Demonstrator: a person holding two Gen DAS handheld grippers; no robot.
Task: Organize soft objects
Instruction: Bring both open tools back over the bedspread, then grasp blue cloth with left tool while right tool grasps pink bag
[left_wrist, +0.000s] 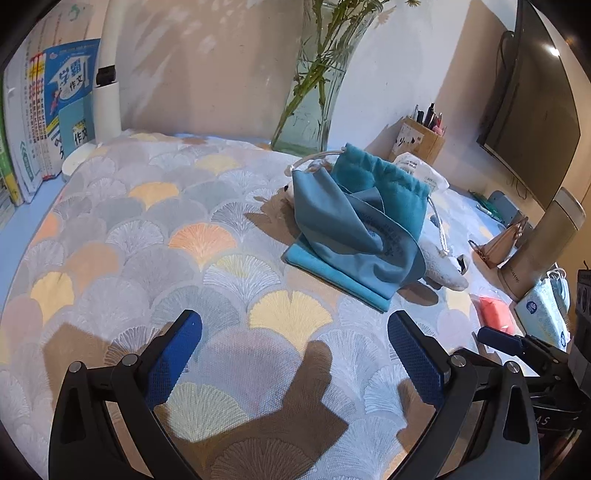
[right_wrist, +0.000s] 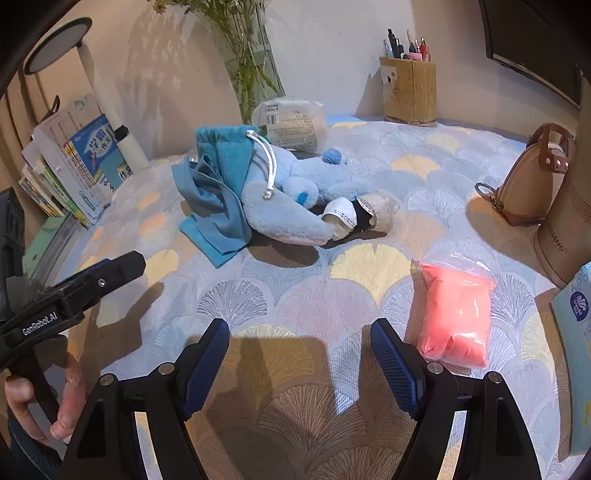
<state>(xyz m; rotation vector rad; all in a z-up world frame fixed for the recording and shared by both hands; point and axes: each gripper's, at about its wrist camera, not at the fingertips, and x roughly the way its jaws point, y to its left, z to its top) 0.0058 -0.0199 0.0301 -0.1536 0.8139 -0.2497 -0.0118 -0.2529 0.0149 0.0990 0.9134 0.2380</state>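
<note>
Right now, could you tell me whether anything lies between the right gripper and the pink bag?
Nothing visible does. The right gripper is open and empty over bare patterned cloth, and the pink bag lies just beyond its right finger, apart from the plush toy.

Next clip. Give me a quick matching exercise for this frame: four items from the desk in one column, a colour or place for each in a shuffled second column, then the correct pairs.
Items
1. drawstring pouch
2. plush toy
3. sealed plastic bag
4. pen holder

Descriptions
A. pink contents, lying nearest the right gripper
B. teal, slumped against the toy with a white cord hanging from it
C. wooden, standing at the back by the wall
D. pale blue, lying on its side mid-table

Pairs: 1-B, 2-D, 3-A, 4-C
</note>
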